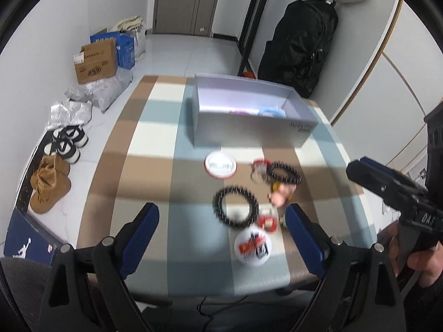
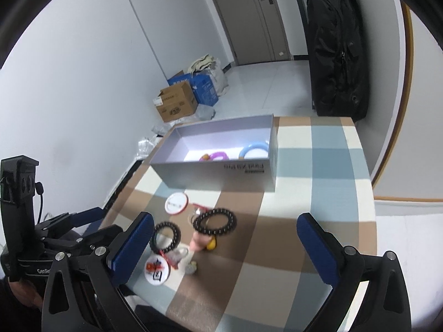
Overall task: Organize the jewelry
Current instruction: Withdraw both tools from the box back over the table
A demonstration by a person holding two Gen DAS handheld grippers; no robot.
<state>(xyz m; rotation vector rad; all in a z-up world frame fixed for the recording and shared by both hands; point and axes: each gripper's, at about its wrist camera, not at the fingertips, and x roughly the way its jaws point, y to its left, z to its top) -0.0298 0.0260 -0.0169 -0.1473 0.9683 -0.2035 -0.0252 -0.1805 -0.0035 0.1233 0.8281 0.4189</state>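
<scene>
Two black bead bracelets lie on the checked table: one near (image 1: 235, 207) (image 2: 165, 234), one farther right (image 1: 284, 172) (image 2: 215, 220). Around them lie two round badges (image 1: 220, 164) (image 1: 252, 245), small red-trimmed trinkets (image 1: 268, 222) and a pink-and-yellow charm (image 1: 280, 196) (image 2: 203, 242). A grey box (image 1: 250, 131) (image 2: 221, 171) at the back holds a purple ring (image 2: 217, 155) and a blue ring (image 2: 254, 149). My left gripper (image 1: 221, 231) is open and empty above the near bracelet. My right gripper (image 2: 224, 242) is open and empty above the pile.
The table's near edge (image 1: 221, 290) is just below my grippers. On the floor to the left are shoes (image 1: 49, 185), bags and cardboard boxes (image 1: 95, 61). A black bag (image 1: 300, 44) hangs behind the table by a door.
</scene>
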